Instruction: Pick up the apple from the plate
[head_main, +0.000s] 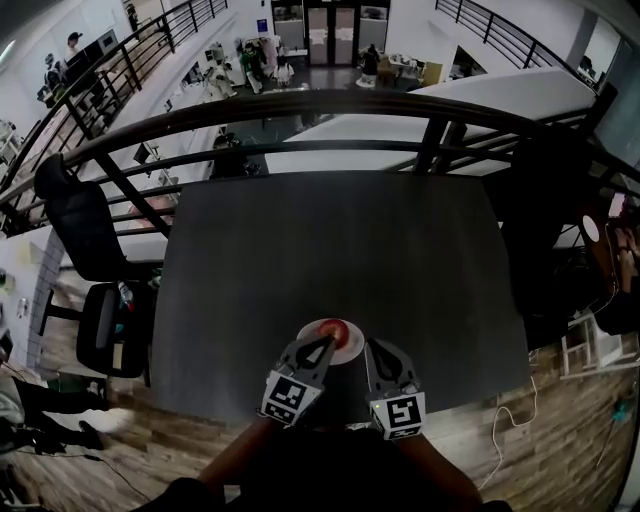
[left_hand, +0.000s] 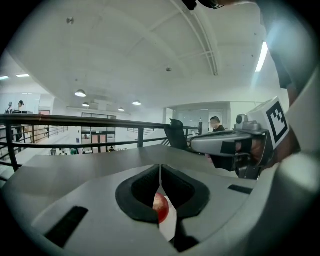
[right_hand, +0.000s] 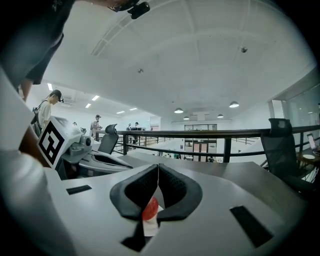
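A red apple (head_main: 334, 331) lies on a small white plate (head_main: 350, 346) near the front edge of the dark grey table (head_main: 330, 240). My left gripper (head_main: 326, 343) is shut and empty, with its tips just short of the apple on the left. My right gripper (head_main: 370, 346) is shut too and sits at the plate's right side. In the left gripper view the closed jaws (left_hand: 160, 168) frame the apple (left_hand: 161, 207) and plate (left_hand: 168, 226) a little beyond and below them. In the right gripper view the apple (right_hand: 151, 205) shows the same way below the shut jaws (right_hand: 158, 168).
A black railing (head_main: 300, 105) runs behind the table's far edge. A black office chair (head_main: 90, 250) stands off the table's left side. A white cable (head_main: 510, 420) lies on the wooden floor at the right. People work at desks on the floor below.
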